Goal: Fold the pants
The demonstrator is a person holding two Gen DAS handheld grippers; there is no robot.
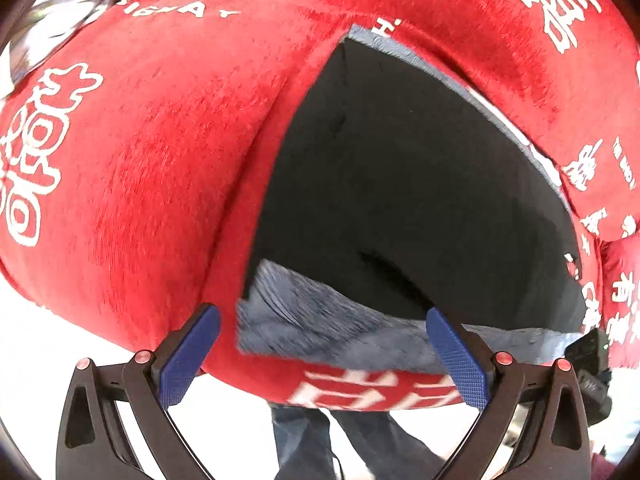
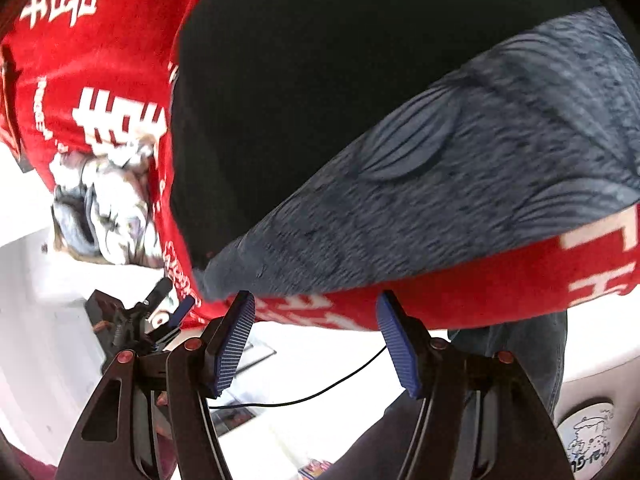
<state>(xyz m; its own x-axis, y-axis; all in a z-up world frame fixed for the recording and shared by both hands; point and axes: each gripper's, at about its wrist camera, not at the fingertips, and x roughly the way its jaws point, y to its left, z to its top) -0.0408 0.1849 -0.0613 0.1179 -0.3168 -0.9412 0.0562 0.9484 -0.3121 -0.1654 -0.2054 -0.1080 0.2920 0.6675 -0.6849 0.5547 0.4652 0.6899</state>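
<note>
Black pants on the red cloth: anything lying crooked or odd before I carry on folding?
The black pants show their grey fleece lining turned out along the near edge, a wide uneven band. A crumpled pale garment sits at the edge of the red cloth. Both claws, left and right, are open and empty.

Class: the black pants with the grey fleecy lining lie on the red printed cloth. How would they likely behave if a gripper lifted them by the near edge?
The black pants would probably droop: they lie flat and creased. The grey lining looks fuzzy, so it likely clings rather than slides on the red cloth.
</note>
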